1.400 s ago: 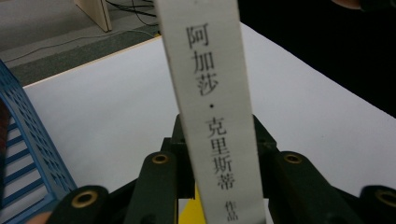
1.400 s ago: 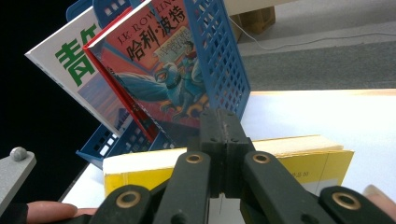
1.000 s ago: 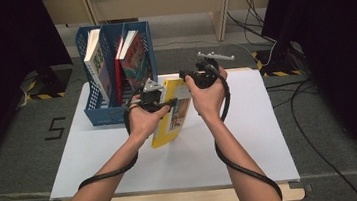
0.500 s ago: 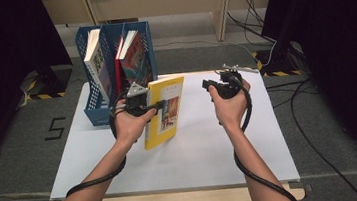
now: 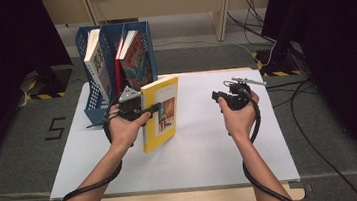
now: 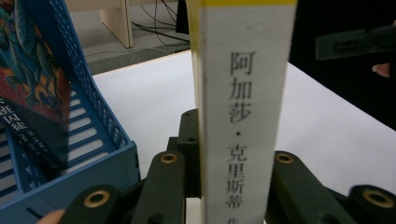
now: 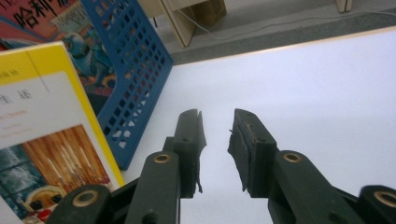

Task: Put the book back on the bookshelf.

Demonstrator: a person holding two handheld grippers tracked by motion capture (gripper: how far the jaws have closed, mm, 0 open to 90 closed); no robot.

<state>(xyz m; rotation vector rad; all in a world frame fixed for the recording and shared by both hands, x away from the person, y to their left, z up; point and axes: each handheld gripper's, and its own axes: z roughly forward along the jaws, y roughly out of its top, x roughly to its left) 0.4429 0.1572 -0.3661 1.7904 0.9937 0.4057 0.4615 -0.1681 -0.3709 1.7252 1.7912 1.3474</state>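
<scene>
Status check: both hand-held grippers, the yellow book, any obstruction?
Left gripper clamped on upright yellow book. Right gripper empty, jaws just opening. Blue file rack close beside.

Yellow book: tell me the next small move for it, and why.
Probably carry the yellow book toward the blue file rack and line it up with an open slot. The left tool is clamped on its spine and holds it upright on the white table; the right tool has just been opening, holds nothing, and sits apart to the side.
</scene>
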